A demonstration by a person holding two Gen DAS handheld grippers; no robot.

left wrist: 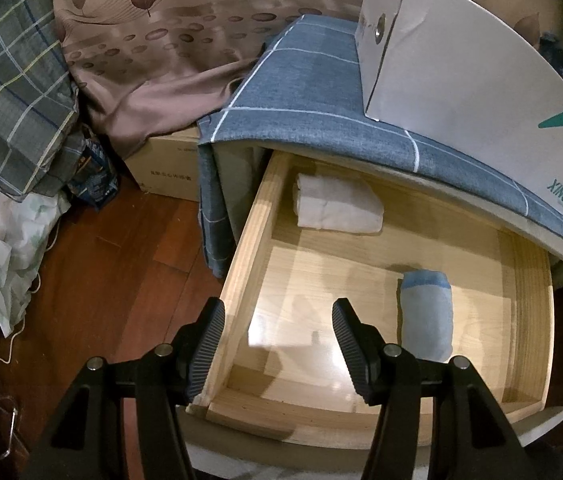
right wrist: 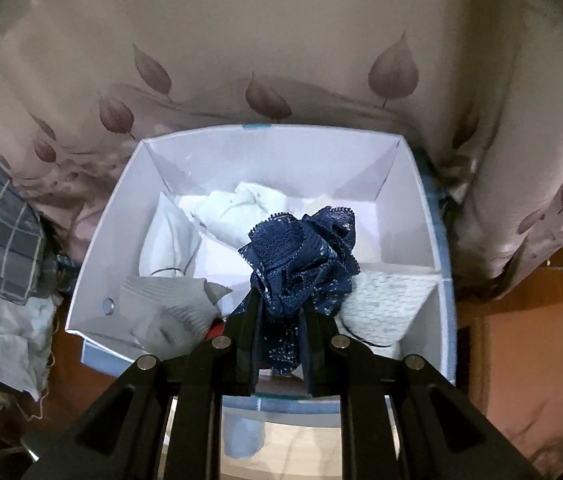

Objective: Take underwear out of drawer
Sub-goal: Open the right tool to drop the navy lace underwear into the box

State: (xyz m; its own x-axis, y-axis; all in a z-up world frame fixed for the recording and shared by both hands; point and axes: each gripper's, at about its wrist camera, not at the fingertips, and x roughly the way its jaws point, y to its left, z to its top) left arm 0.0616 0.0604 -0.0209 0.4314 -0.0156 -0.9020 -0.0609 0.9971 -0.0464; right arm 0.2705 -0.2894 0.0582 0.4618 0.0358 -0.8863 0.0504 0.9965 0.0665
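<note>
The wooden drawer (left wrist: 241,256) is pulled out from under a blue checked cloth. A folded white garment (left wrist: 337,204) lies at its back and a rolled light-blue garment (left wrist: 427,314) on its right side. My left gripper (left wrist: 277,320) hangs open over the drawer's front left corner, holding nothing. My right gripper (right wrist: 279,300) is shut on a bunched navy lace pair of underwear (right wrist: 301,256), held above the white box (right wrist: 93,264). That same white box (left wrist: 461,80) stands on the cabinet top. Part of the light-blue roll (right wrist: 243,436) shows below the right gripper.
The white box holds white and grey garments (right wrist: 177,308) and a patterned white piece (right wrist: 385,300) in divided sections. A leaf-patterned curtain (right wrist: 265,60) hangs behind. A cardboard box (left wrist: 165,168), checked bedding (left wrist: 13,92) and a wooden floor (left wrist: 113,280) lie left of the drawer.
</note>
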